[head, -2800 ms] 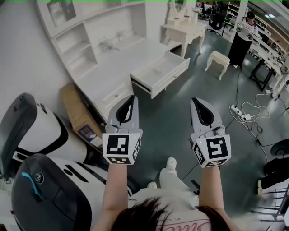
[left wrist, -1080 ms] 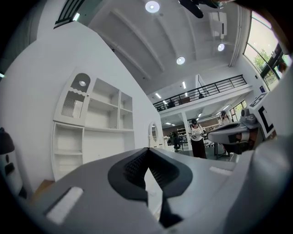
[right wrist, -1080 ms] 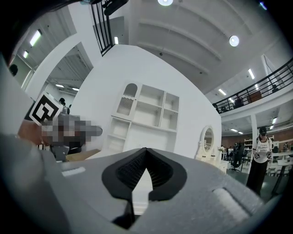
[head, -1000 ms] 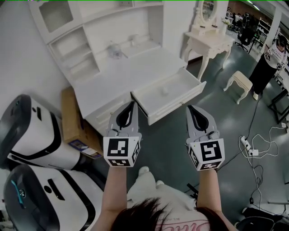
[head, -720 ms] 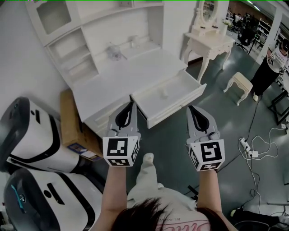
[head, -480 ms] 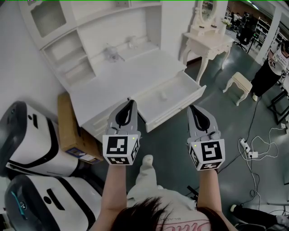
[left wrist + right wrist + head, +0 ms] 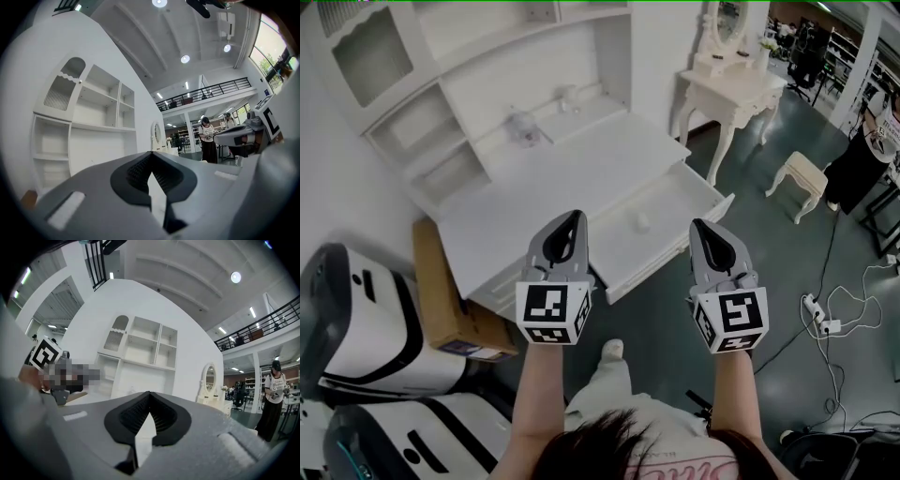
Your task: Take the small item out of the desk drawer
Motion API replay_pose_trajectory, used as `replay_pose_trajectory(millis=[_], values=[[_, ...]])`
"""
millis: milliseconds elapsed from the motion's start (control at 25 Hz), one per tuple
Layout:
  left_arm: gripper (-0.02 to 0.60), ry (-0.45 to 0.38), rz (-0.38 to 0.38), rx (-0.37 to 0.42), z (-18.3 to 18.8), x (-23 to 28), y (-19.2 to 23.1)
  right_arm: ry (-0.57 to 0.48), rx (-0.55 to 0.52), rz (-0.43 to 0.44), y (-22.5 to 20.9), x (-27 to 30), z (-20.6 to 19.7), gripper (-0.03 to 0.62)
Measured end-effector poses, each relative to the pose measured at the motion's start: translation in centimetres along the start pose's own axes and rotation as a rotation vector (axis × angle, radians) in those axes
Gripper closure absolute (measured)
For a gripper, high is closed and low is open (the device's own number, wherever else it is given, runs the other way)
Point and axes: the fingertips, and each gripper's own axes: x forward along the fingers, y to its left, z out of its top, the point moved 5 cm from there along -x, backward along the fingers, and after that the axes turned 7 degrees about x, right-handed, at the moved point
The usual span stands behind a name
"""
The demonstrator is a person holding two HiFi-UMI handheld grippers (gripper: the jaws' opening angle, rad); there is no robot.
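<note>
Being held at 6 o'clock of the head view, the left gripper [image 7: 573, 218] and the right gripper [image 7: 702, 226] are both being carried with jaws pressed together on nothing. Toward 12 o'clock beyond them, the small item [image 7: 643, 222] is lying on the floor of the open drawer [image 7: 649, 268]. It is being judged light, rigid and possibly slick, best pinched across its sides from above.

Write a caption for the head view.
Both shut, the left gripper and right gripper hover before the white desk; its open drawer holds a small white item.

A drawer [image 7: 686, 201] is pulled out from a white desk [image 7: 581, 178], and a small white item [image 7: 642, 222] is laid on its bottom. A small clear object [image 7: 522, 131] is set near the desktop's back.
</note>
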Motion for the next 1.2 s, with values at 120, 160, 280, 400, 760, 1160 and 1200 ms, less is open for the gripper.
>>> replay_pose_trajectory(millis=[120,160,280,400,760,1160,1200], values=[[0.566,0.006,-0.015,-0.007,-0.6,2.2,1.6,0.009,0.004,-0.008,-0.4,2.6,-0.1,0.591],[0.566,0.007,-0.021,-0.015,-0.7,3.0,2.2,0.014,0.005,-0.011,-0.6,3.5,0.0,0.591],[0.566,0.012,-0.035,-0.033,-1.2,5.1,3.7,0.023,0.002,-0.017,-1.0,5.9,0.0,0.591],[0.565,0.016,-0.048,-0.033,-1.7,7.3,5.0,0.028,-0.008,-0.029,-1.4,8.0,0.0,0.591],[0.566,0.022,-0.082,-0.029,-3.4,13.4,8.8,0.054,-0.008,-0.064,-2.7,14.6,-0.6,0.591],[0.566,0.039,-0.077,-0.049,-5.0,17.4,11.8,0.099,0.013,-0.079,-3.8,19.4,-2.0,0.589],[0.566,0.043,-0.075,-0.053,-5.2,17.5,12.0,0.104,0.017,-0.078,-3.9,19.6,-2.2,0.589]])
